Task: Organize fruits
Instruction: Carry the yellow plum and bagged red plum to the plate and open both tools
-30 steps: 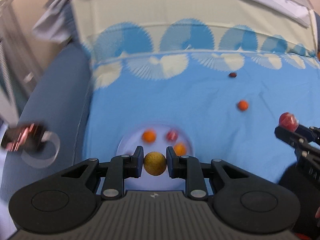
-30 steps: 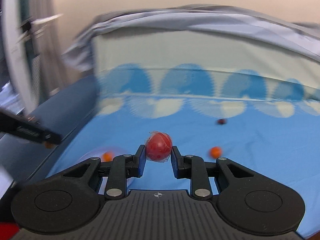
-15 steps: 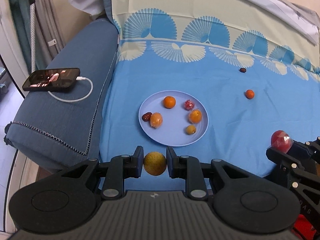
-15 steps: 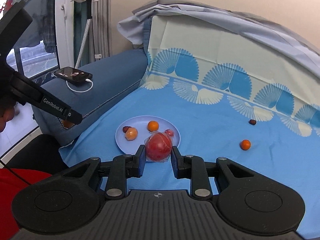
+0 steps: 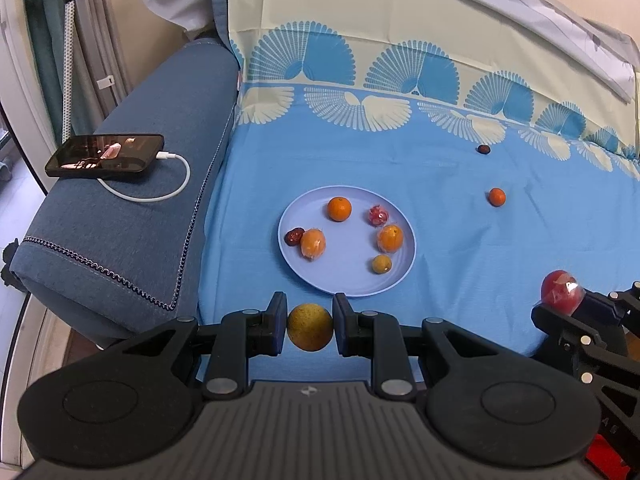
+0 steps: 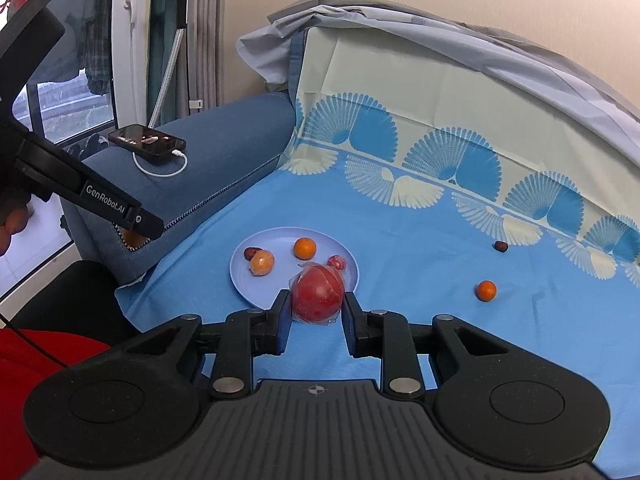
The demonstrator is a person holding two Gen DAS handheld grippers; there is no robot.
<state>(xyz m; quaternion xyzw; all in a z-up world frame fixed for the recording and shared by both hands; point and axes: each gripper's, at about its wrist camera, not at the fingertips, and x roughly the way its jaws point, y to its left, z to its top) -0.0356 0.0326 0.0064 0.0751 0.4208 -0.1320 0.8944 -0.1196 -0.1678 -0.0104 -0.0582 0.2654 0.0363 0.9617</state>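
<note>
— So which way does the plate point(image 5: 347, 280) lie from each tool?

— Straight ahead of the left tool point(image 5: 310, 326) and just beyond it; the plate's near rim sits right past the fingertips. From the right tool point(image 6: 316, 306) it lies ahead and a little to the left. The left one looks nearer, so that hand probably has the shorter reach.

— And what does each carry?

— The left tool is closed tight on a round yellow-brown fruit point(image 5: 310, 327), pinched across its middle. The right tool is likewise closed on a red fruit in clear wrap point(image 6: 318, 292). Both fruits are round, so no long axis matters for the drop.

— What is already on the plate?

— Six pieces: a bare orange point(image 5: 339, 209) toward the far side, a small wrapped red fruit point(image 5: 378, 216) beside it, two wrapped oranges point(image 5: 313, 244), a dark red date point(image 5: 294, 237) touching the left one, and a small yellow-brown fruit point(image 5: 382, 264) near the front rim. The middle is free.

— Anything left out on the sofa cover point(image 5: 460, 248)?

— A small orange point(image 5: 497, 197) and a dark date point(image 5: 484, 149), both well apart from the plate, toward the cover's far right.
</note>
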